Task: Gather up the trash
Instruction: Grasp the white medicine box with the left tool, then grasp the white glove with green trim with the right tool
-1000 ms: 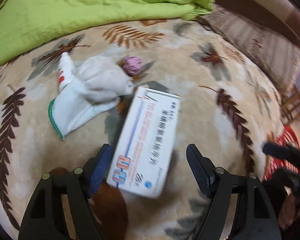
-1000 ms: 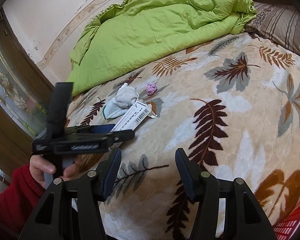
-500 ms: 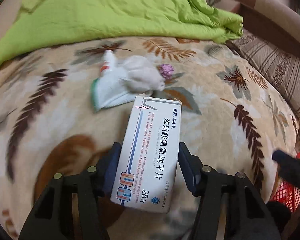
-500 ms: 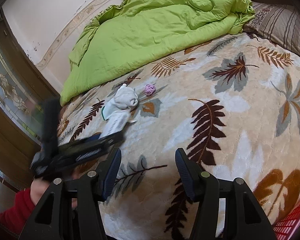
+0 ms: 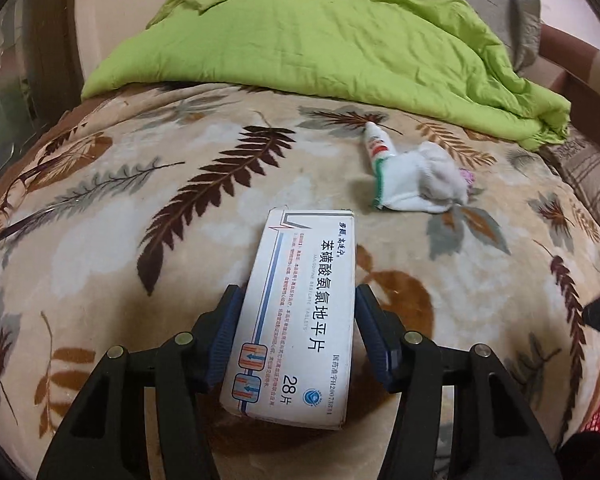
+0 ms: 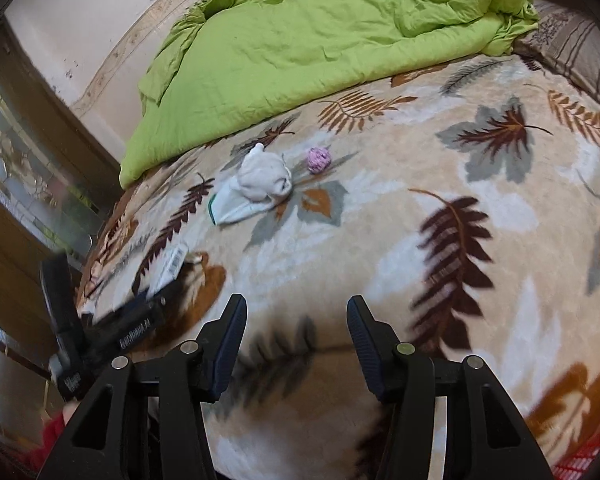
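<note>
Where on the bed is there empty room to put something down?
The widest bare stretch of the leaf blanket lies right of the purple ball, ahead of the open right gripper. More lies left of the medicine box held in the left gripper. It is crowded around the white sock and tube; the green quilt covers the far end.

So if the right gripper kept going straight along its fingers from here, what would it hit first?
Probably only the leaf-print blanket. The right gripper is open and empty, and nothing lies between its fingers. The white sock and purple ball sit farther off, left of that line.
</note>
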Tool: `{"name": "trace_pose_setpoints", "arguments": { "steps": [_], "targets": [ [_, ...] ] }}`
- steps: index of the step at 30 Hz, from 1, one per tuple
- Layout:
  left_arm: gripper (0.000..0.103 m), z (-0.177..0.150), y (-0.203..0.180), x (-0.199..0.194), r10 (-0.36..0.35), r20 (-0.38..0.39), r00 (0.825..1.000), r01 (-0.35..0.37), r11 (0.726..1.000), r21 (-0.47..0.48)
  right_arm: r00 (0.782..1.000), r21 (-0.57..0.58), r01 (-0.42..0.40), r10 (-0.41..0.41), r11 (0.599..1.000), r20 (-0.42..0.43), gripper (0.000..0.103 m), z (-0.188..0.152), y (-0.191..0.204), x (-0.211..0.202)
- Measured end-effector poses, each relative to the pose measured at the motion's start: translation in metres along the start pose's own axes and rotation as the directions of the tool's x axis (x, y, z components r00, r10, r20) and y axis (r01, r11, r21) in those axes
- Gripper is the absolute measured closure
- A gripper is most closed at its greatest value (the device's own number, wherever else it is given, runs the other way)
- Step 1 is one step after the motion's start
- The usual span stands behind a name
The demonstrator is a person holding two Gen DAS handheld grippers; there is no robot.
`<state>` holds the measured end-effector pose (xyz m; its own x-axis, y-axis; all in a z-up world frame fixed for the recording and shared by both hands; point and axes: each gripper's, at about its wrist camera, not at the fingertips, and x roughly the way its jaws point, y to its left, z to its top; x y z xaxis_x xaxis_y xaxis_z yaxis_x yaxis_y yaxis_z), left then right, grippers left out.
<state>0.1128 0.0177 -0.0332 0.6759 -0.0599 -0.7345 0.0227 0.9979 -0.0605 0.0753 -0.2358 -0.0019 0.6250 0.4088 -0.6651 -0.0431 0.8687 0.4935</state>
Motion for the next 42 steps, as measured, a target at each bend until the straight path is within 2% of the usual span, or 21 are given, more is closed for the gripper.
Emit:
{"name": "trace_pose_setpoints", "arguments": {
  "steps": [5,12,19,21,22,23,25,30,33,37,40,42],
  "targets": [
    [0.047,-0.001,0.004,0.001,0.008,0.005,1.0,-0.008,1.0,-0.008,1.0,0.022,-0.023,0.024,0.999,-0.015,0.041,0.039,0.015,0.036],
    [0.047,0.001,0.007,0.003,-0.008,0.003,1.0,0.008,1.0,-0.024,0.999,0.027,-0.015,0.016,1.0,-0.042,0.034,0.092,0.037,0.106],
    [0.047,0.003,0.007,0.005,-0.019,0.003,1.0,0.019,0.999,-0.034,0.996,0.03,0.016,-0.013,0.999,-0.09,0.033,0.111,0.037,0.156],
    [0.047,0.004,0.007,0.006,-0.019,0.003,1.0,0.019,0.999,-0.034,0.993,0.036,-0.02,0.024,0.999,-0.118,0.05,0.109,0.039,0.164],
    [0.047,0.004,0.007,0.006,-0.02,0.003,1.0,0.02,0.999,-0.033,0.993,0.018,-0.013,0.015,1.0,-0.12,0.063,0.106,0.043,0.164],
    [0.047,0.004,0.007,0.006,-0.02,0.003,1.0,0.02,0.999,-0.032,0.995,-0.012,-0.004,0.003,1.0,-0.104,0.071,0.103,0.046,0.159],
    [0.047,0.004,0.006,0.006,-0.019,0.005,1.0,0.019,0.999,-0.029,0.997,-0.048,-0.005,0.001,0.999,-0.076,0.078,0.098,0.051,0.146],
    [0.047,0.002,0.003,0.002,-0.035,0.013,0.999,0.035,0.999,-0.01,1.0,-0.089,-0.007,0.007,0.996,0.005,0.079,0.072,0.051,0.088],
    [0.047,-0.001,-0.005,-0.004,-0.055,0.03,0.998,0.054,0.998,0.024,1.0,-0.1,-0.019,0.02,0.995,0.017,0.079,0.044,0.044,0.053],
    [0.047,-0.005,-0.016,-0.015,-0.072,0.06,0.996,0.068,0.995,0.076,0.999,-0.119,0.01,-0.006,0.993,0.035,0.079,0.003,0.029,0.012],
    [0.047,-0.01,-0.024,-0.026,-0.079,0.08,0.994,0.07,0.992,0.106,0.998,-0.107,0.031,-0.025,0.994,0.053,0.079,-0.019,0.015,-0.01],
    [0.047,-0.013,-0.028,-0.035,-0.082,0.091,0.993,0.071,0.99,0.119,0.996,-0.082,0.007,0.0,0.997,0.088,0.079,-0.024,0.009,-0.025]
  ]
}}
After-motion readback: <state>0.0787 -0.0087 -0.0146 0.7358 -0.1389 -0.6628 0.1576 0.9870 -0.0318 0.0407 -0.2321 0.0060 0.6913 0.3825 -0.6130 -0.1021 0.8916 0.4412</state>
